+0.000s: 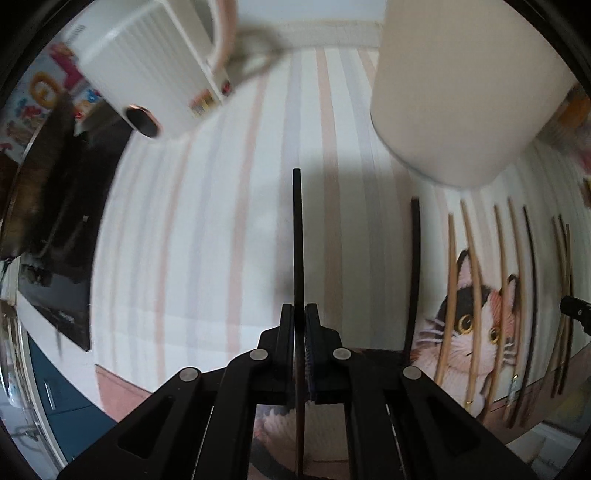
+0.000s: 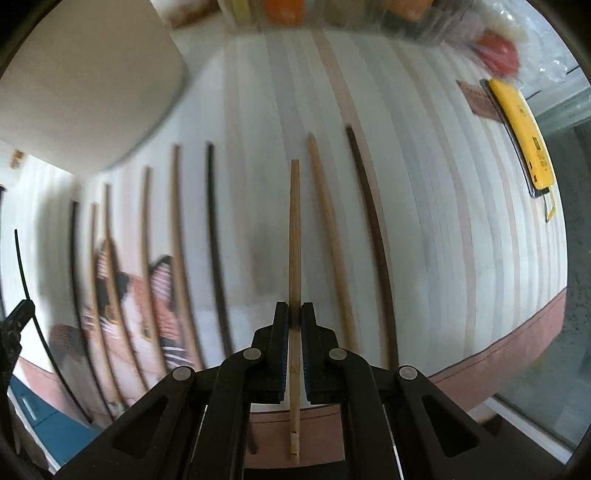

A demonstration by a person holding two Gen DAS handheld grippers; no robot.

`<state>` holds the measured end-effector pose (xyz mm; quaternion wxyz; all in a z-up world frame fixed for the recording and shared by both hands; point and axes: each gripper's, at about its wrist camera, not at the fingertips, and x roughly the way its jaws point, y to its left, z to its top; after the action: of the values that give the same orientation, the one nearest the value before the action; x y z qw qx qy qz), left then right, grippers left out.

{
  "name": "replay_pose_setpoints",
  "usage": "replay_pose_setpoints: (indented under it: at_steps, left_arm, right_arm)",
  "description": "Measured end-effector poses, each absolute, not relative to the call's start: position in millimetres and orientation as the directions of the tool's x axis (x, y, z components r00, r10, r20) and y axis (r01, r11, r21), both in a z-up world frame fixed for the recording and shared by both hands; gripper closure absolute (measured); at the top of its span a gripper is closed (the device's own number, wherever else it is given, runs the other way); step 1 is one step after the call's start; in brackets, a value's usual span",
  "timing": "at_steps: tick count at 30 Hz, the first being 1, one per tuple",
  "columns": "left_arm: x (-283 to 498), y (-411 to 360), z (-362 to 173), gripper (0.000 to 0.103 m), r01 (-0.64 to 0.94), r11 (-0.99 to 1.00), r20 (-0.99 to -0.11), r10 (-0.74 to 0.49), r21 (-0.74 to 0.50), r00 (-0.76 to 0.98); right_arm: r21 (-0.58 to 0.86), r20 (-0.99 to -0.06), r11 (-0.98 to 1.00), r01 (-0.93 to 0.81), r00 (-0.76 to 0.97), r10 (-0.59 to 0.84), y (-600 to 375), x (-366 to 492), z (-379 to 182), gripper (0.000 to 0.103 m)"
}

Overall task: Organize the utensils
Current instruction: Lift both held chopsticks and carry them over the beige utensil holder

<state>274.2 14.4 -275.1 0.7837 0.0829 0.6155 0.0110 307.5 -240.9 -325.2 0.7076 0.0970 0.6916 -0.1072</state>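
Observation:
My left gripper [image 1: 299,308] is shut on a black chopstick [image 1: 297,236] and holds it above the striped cloth [image 1: 207,229]. My right gripper [image 2: 294,308] is shut on a light wooden chopstick [image 2: 294,236], lifted above the cloth. Several more chopsticks, wooden and dark, lie side by side on the cloth, over a cat picture [image 1: 476,317]; they also show in the right wrist view [image 2: 177,236]. A wooden chopstick [image 2: 332,236] and a dark one [image 2: 369,221] lie just right of my right gripper. A white cylindrical holder [image 1: 461,88] stands at the far right in the left wrist view, and at the upper left in the right wrist view [image 2: 85,81].
A white appliance [image 1: 147,66] stands at the back left, a dark device [image 1: 59,229] at the left edge. A yellow object [image 2: 524,136] lies at the cloth's right edge. Jars and packets [image 2: 369,11] line the back. The table edge [image 2: 498,350] runs at lower right.

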Motion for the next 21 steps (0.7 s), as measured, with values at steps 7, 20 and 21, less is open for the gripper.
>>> replay_pose_setpoints:
  at_steps: [7, 20, 21]
  left_arm:
    - [262.6, 21.6, -232.7, 0.100, -0.006, 0.994, -0.938, 0.109, 0.114, 0.328]
    - [256.6, 30.0, -172.8, 0.101, -0.040, 0.998, -0.889, 0.063, 0.050, 0.454]
    - [256.7, 29.9, -168.6, 0.101, -0.042, 0.998, -0.885, 0.061, 0.047, 0.462]
  right_arm:
    - [0.041, -0.986, 0.962, 0.269, 0.168, -0.005, -231.6, 307.3, -284.4, 0.096]
    - [0.142, -0.932, 0.957, 0.253, 0.359, 0.043, -253.7, 308.0, -218.1, 0.096]
    - [0.148, -0.926, 0.957, 0.250, 0.375, 0.046, -253.4, 308.0, -212.6, 0.096]
